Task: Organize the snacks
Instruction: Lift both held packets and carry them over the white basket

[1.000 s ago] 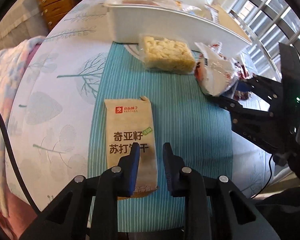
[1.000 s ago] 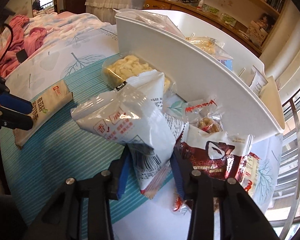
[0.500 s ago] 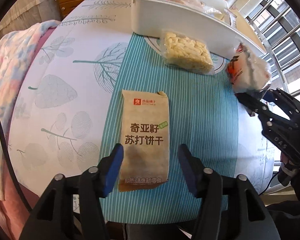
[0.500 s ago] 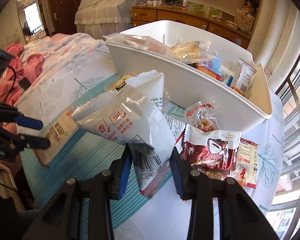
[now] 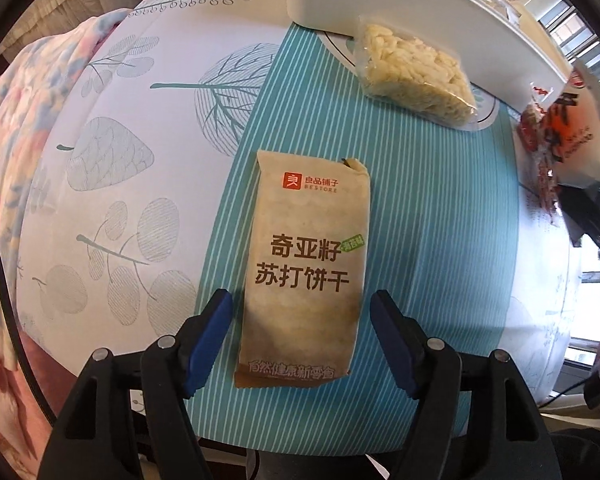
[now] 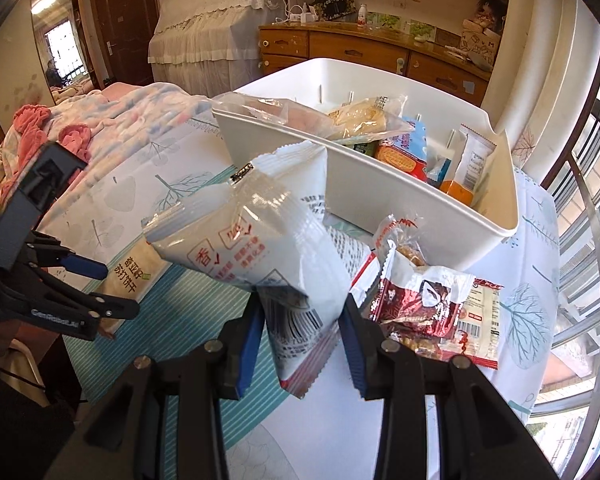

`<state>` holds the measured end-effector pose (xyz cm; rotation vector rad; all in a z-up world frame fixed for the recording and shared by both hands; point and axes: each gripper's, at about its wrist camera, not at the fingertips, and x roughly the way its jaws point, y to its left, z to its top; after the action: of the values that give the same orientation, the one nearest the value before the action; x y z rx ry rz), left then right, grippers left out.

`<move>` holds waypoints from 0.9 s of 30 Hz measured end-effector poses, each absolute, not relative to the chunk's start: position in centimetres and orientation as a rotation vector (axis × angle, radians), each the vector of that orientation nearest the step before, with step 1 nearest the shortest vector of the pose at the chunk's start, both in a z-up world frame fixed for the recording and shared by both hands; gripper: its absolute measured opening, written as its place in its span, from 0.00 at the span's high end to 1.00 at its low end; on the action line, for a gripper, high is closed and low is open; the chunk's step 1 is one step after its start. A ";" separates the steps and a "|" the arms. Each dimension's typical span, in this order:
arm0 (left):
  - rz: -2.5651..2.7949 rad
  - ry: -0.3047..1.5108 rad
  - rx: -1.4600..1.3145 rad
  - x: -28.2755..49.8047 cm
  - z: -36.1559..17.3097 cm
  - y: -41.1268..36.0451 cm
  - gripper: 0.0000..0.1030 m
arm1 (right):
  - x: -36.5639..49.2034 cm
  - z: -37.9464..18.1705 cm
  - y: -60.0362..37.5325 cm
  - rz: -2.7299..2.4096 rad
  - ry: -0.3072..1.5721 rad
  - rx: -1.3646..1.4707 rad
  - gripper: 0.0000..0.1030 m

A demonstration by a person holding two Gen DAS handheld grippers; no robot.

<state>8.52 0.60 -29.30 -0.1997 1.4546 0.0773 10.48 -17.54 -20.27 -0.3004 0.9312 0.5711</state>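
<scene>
Left gripper (image 5: pixel 302 320) fingers opening astride cracker packet (image 5: pixel 306 268) — right gripper (image 6: pixel 302 334) clenches white bag (image 6: pixel 260 248).

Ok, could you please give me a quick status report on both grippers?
Left gripper jaws opening, straddling the brown cracker packet, not touching. Right gripper shut on the white snack bag, lifted before the white bin. Nothing blocking.

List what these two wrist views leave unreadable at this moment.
- Clear packet of pale crisps, right wrist view: hidden behind the white foil pouch.
- White plastic bin, left wrist view: contents hidden by its wall and the frame's top edge.
- Brown paper cracker packet, right wrist view: mostly covered.
</scene>
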 end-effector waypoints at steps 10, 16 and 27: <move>0.129 1.451 -0.136 10.1 -29.8 -0.7 0.46 | 10.5 -19.1 -18.5 0.569 0.908 -0.274 0.63; 0.119 1.450 -0.151 10.7 -29.3 -0.2 0.48 | 10.7 -18.7 -19.0 0.543 0.913 -0.256 0.63; 0.013 1.381 -0.141 11.9 -24.8 0.9 0.48 | 12.0 -17.0 -18.1 0.486 0.897 -0.222 0.63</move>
<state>11.91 0.86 -24.79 -0.1415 1.3812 0.0127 12.03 -18.14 -16.98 -0.2221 0.8968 0.4862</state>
